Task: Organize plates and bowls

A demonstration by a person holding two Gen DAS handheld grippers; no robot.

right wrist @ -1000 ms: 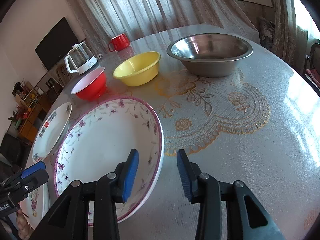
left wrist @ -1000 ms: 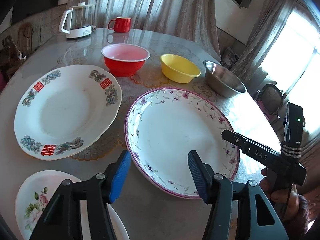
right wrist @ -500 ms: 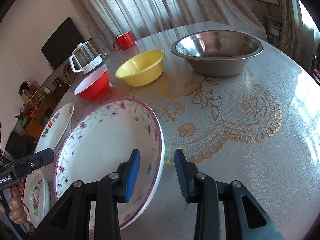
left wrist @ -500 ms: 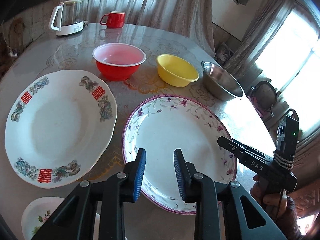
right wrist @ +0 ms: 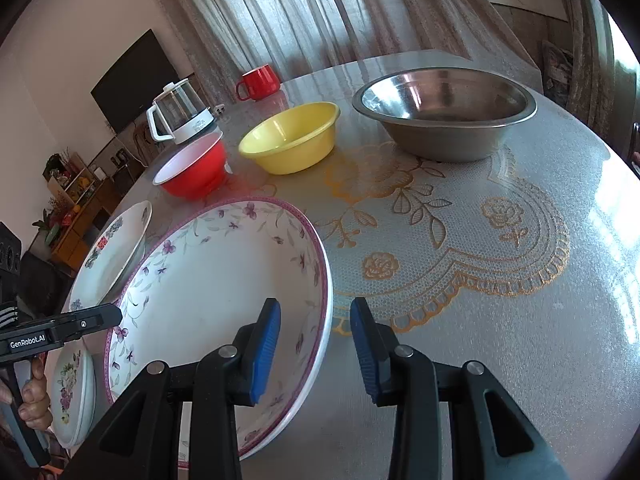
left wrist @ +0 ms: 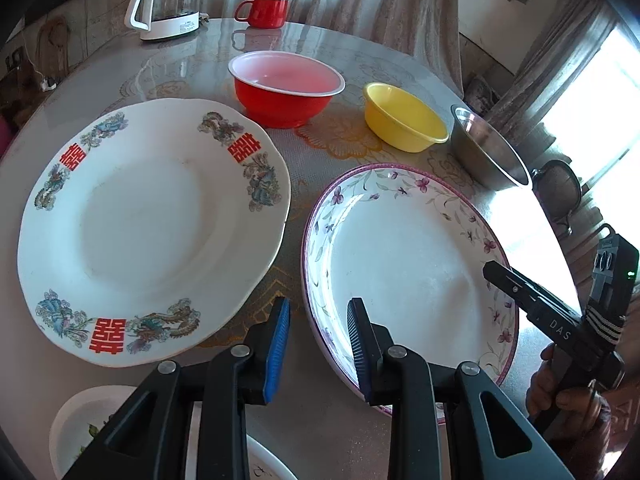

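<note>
Round bench (right wrist: 520,320) under a lace-patterned cover. On its near part, the largest piece: purple-flowered plate (left wrist: 400,264), lying flat. Straddling its near-left rim, left gripper (left wrist: 316,344), jaws just narrowed to a slim gap, pads not pressing the rim. Straddling the opposite rim, right gripper (right wrist: 314,344), jaws parted, one pad over the plate's well, the other over bare bench, nothing clamped. Just left of that plate, red-character plate (left wrist: 140,220). Beyond, in a row: steel bowl (right wrist: 444,120), red bowl (left wrist: 284,96), yellow bowl (left wrist: 404,124). At the near-left edge, small flowered plate (right wrist: 72,384). Full pattern of the red-character plate only in the left wrist view. Whole inside of the steel bowl only in the right wrist view.
</note>
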